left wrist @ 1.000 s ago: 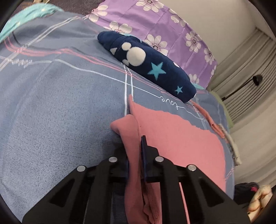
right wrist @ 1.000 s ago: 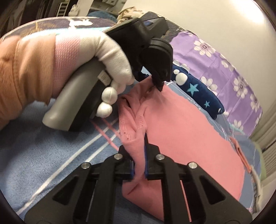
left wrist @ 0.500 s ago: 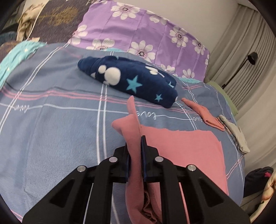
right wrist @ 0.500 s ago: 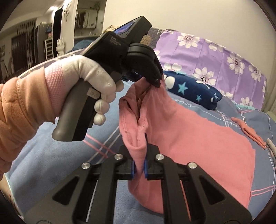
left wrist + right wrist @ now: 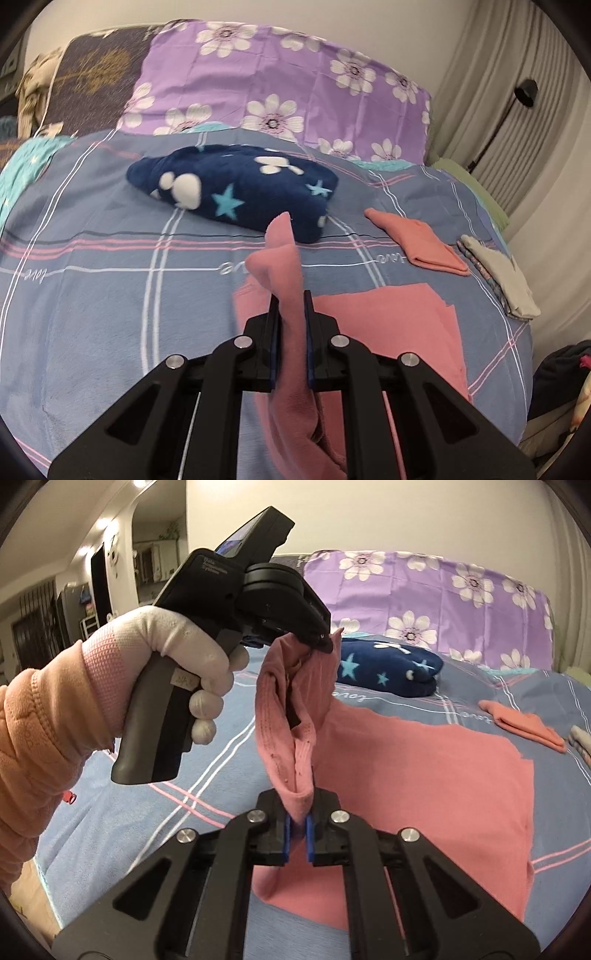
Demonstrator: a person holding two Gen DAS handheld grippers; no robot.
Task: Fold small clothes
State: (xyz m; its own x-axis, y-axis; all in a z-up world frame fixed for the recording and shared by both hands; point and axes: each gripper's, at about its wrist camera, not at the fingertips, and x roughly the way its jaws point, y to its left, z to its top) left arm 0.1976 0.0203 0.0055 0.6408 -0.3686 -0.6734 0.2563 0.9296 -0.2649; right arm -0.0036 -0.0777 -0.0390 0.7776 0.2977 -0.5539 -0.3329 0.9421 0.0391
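A pink garment (image 5: 413, 771) lies partly on the blue plaid bedspread (image 5: 110, 295), its near edge lifted. My left gripper (image 5: 290, 314) is shut on one bunched corner of the pink garment (image 5: 284, 266). In the right wrist view the left gripper (image 5: 317, 642) holds that corner up high. My right gripper (image 5: 297, 827) is shut on the other end of the lifted edge. The rest of the garment spreads flat toward the right.
A navy fleece bundle with stars (image 5: 236, 192) lies beyond the garment. A folded orange piece (image 5: 421, 243) and a folded grey-white piece (image 5: 498, 284) lie at right. A purple flowered pillow (image 5: 288, 92) stands at the head. Curtains (image 5: 517, 110) hang on the right.
Both grippers have risen with the pink garment's edge, lifting it off the bedspread. The views now tilt up toward the pillow and wall.
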